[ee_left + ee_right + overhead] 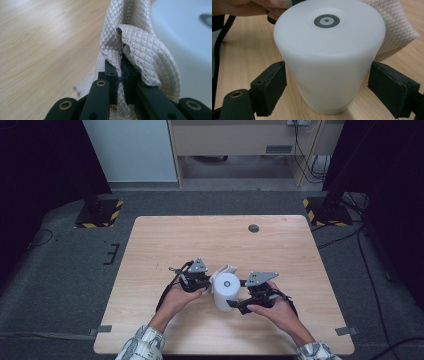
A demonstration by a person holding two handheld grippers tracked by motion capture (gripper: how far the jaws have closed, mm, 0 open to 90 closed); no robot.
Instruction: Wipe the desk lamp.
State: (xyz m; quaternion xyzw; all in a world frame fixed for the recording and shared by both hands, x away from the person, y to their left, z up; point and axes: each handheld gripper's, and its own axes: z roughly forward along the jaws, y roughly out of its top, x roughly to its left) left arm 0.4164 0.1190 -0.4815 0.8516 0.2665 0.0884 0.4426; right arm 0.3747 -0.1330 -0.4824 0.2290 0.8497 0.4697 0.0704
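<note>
White plastic takes centre stage: a pale cup (226, 291) stands upside down near the front middle of the wooden bench (165, 240), a small grey disc on its upturned base. On its left side hangs a quilted cream cloth (225, 269), draped against the cup wall and trailing down to the wood.

Over to the left gripper (206, 281), where the fingers (111, 72) are pressed together on a fold of that cloth, the fabric bunched up and spilling over both sides of them in the left gripper view (the cup looms pale and blurred just beside the cloth there).

Now the right gripper (234, 304), low at the cup's right side. Its fingers (270, 87) stand wide apart with the cup between them. The left pad sits right at the cup wall, possibly just touching, hard to call from this angle, while the right pad stands a little clear of it. The cup rests flat on the bench, upright on its rim, not lifted.

Both hands come in from the front edge, patterned sleeves showing.
</note>
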